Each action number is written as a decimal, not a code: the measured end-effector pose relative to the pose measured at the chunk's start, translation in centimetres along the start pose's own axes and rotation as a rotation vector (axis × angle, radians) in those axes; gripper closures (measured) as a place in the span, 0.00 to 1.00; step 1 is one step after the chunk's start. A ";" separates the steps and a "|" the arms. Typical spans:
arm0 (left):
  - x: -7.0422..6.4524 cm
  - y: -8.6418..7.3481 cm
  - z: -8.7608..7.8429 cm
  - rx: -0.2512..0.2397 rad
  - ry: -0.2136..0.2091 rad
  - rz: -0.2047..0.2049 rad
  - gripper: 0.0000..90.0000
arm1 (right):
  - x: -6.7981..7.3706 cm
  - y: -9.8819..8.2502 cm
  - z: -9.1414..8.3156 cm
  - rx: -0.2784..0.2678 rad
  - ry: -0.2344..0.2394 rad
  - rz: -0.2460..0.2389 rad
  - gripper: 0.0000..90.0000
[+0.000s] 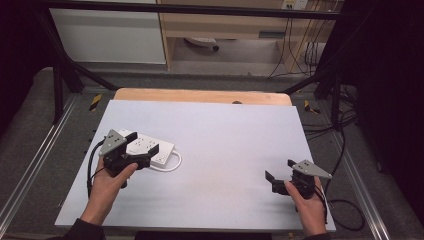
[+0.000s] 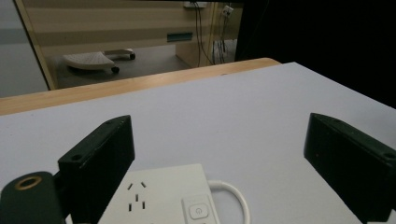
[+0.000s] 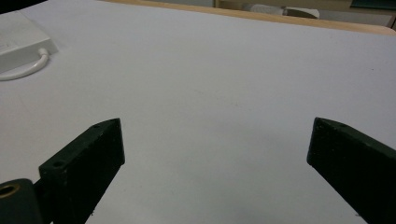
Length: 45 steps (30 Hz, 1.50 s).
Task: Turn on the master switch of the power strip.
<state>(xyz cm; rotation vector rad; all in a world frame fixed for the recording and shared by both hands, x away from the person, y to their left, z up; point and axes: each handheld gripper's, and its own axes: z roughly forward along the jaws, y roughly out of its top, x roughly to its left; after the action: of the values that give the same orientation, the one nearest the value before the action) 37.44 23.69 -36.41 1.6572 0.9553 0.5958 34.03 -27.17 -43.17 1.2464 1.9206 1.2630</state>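
A white power strip point(image 1: 147, 146) lies flat on the left part of the white table sheet point(image 1: 220, 150), its short white cable point(image 1: 172, 165) looping off its right end. My left gripper point(image 1: 147, 154) hovers over the strip's near end, jaws wide open. In the left gripper view the strip point(image 2: 159, 198) with its sockets and switch sits between the open jaws, and its cable point(image 2: 233, 200) curls to the right. My right gripper point(image 1: 277, 172) is open above bare sheet at the near right. In the right gripper view the strip point(image 3: 21, 39) lies far off at the upper left.
The sheet covers a wooden tabletop point(image 1: 200, 95) whose far edge shows. A black frame point(image 1: 60, 85) with metal rails surrounds the table. Black cables point(image 1: 345, 210) trail on the floor at the right. A wheeled base point(image 2: 95, 58) stands on the floor beyond.
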 end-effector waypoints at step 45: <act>0.4 0.1 3.8 0.130 -0.009 0.004 0.24 | -0.4 0.0 -0.2 -0.005 0.003 0.012 0.05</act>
<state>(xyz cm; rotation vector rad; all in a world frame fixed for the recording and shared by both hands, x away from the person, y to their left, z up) 40.67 21.96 -37.48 1.7754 1.0021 0.5378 34.05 -27.56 -43.13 1.2556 1.9135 1.2761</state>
